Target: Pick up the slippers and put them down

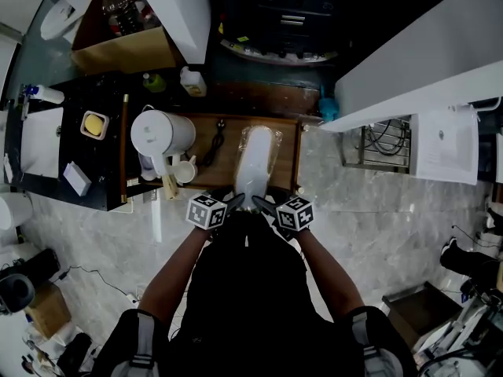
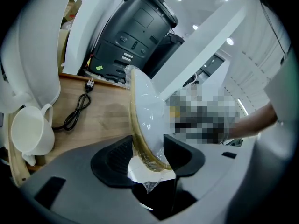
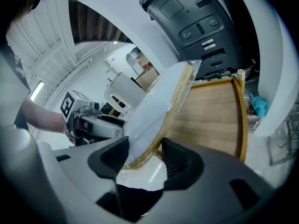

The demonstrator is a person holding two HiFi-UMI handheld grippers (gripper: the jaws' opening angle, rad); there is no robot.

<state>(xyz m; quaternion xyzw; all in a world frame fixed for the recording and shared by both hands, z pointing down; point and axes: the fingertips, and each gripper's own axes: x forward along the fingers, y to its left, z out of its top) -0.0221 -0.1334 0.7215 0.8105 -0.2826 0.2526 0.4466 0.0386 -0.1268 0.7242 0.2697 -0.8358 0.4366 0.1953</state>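
Observation:
The white slippers (image 1: 253, 163), wrapped in clear plastic with a tan sole edge, are held on edge over the wooden tray (image 1: 288, 136). My left gripper (image 1: 234, 203) grips their near end from the left and my right gripper (image 1: 264, 204) from the right, marker cubes side by side. In the left gripper view the slippers (image 2: 145, 107) run away from the left gripper (image 2: 147, 160), whose jaws press on both sides. The right gripper view shows the slippers (image 3: 156, 107) clamped the same way in the right gripper (image 3: 142, 156). I cannot tell whether the far end touches the tray.
A white kettle (image 1: 160, 133), a white mug (image 1: 187, 170) and a black cord (image 1: 214, 144) occupy the tray's left part. A black machine (image 2: 133, 31) stands behind the tray. A white counter edge (image 1: 409, 69) lies to the right, and marble floor lies below.

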